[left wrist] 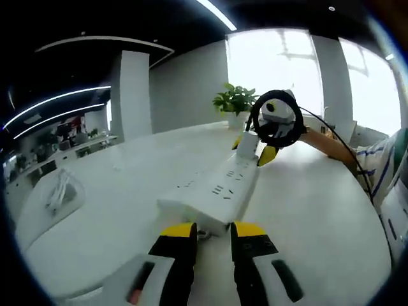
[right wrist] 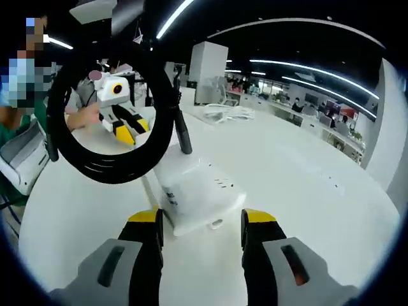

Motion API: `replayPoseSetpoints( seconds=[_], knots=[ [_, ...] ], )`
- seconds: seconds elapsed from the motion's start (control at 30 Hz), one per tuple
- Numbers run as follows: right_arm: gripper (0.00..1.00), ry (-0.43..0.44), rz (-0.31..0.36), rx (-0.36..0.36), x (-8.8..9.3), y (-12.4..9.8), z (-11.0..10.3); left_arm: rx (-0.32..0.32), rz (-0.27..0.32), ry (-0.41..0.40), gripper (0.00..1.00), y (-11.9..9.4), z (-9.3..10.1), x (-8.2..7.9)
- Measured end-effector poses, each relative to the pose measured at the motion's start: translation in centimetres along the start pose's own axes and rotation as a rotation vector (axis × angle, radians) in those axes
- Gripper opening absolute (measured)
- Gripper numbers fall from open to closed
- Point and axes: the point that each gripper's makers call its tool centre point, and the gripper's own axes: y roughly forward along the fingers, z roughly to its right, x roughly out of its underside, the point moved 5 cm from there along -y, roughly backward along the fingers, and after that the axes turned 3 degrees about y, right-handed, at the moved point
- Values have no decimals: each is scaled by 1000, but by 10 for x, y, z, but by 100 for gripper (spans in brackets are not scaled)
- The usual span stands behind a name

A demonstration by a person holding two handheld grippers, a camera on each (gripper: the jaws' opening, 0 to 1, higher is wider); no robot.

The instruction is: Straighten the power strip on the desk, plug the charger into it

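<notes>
So your left gripper (left wrist: 211, 231) has its fingers spread apart, sitting right at the near end of the power strip (left wrist: 220, 186), not clamped on anything. The power strip lies flat on the white table (left wrist: 127, 172), running away from you toward the far edge where a potted plant (left wrist: 234, 101) stands. At the strip's far end you can see your right gripper (left wrist: 266, 148) coming in, with a coil of black cable (left wrist: 278, 119) hanging around it.

From the right gripper view, your right gripper (right wrist: 199, 223) also has its fingers parted, one on each side of the strip's end (right wrist: 197, 194), apart from it or barely touching, I can't tell which. The black cable (right wrist: 111, 121) loops big across the upper left of that view, and through the loop you can see your left gripper (right wrist: 124, 124) at the other end of the strip. A bundle of white cord (right wrist: 226, 113) sits further back on the table (right wrist: 306, 185), well apart from the strip. The charger itself I can't pick out for sure.
</notes>
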Motion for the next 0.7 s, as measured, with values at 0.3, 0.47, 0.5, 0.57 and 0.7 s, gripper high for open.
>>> replayPoseSetpoints(
  seconds=[0.3, 0.47, 0.5, 0.57, 0.7],
  knots=[
    [44, -10, -32, -7, 3, 8, -9, 2, -2, -5, 20, 1, -1, 1],
    [44, -3, -30, -2, 2, 8, -10, 3, 0, 5, 20, 1, 0, 0],
    [44, 0, -32, -1, 2, 8, -10, 3, 1, 8, 20, 1, 0, 1],
    [44, 14, -33, 0, 2, 7, -11, 6, 5, 17, 20, 1, 0, 0],
    [44, 36, -34, 3, 0, 6, -12, 5, 8, 40, 19, 1, 1, -1]
  ],
)
